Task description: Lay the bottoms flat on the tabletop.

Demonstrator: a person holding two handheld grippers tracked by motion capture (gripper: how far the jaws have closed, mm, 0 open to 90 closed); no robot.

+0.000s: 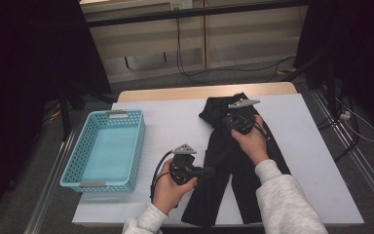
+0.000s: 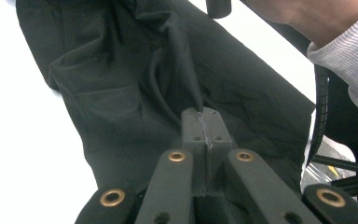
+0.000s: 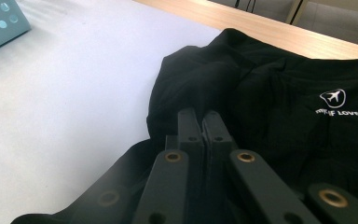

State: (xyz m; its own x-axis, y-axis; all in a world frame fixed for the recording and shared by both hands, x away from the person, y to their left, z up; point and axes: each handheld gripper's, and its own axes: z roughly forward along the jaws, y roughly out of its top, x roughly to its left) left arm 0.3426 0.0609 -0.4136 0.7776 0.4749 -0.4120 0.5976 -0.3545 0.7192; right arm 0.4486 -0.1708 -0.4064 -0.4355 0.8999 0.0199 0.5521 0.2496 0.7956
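Black trousers (image 1: 224,156) lie spread on the white table sheet (image 1: 175,122), waist toward the far edge and legs toward me. My left gripper (image 1: 208,170) reaches the left trouser leg from the left. In the left gripper view its jaws (image 2: 205,116) are shut, and a ridge of the black cloth (image 2: 121,93) runs up into the tips. My right gripper (image 1: 226,119) rests at the waist. In the right gripper view its jaws (image 3: 201,115) are shut over the crumpled waist (image 3: 270,116), and I cannot see cloth between them. A white aeroplane logo (image 3: 338,100) shows on the waist.
An empty teal basket (image 1: 107,156) stands on the left of the table, and its corner (image 3: 0,21) shows in the right gripper view. A wooden table edge (image 1: 175,92) runs along the back. Cables lie on the floor beyond. The other hand's sleeve (image 2: 345,51) is close to the left gripper.
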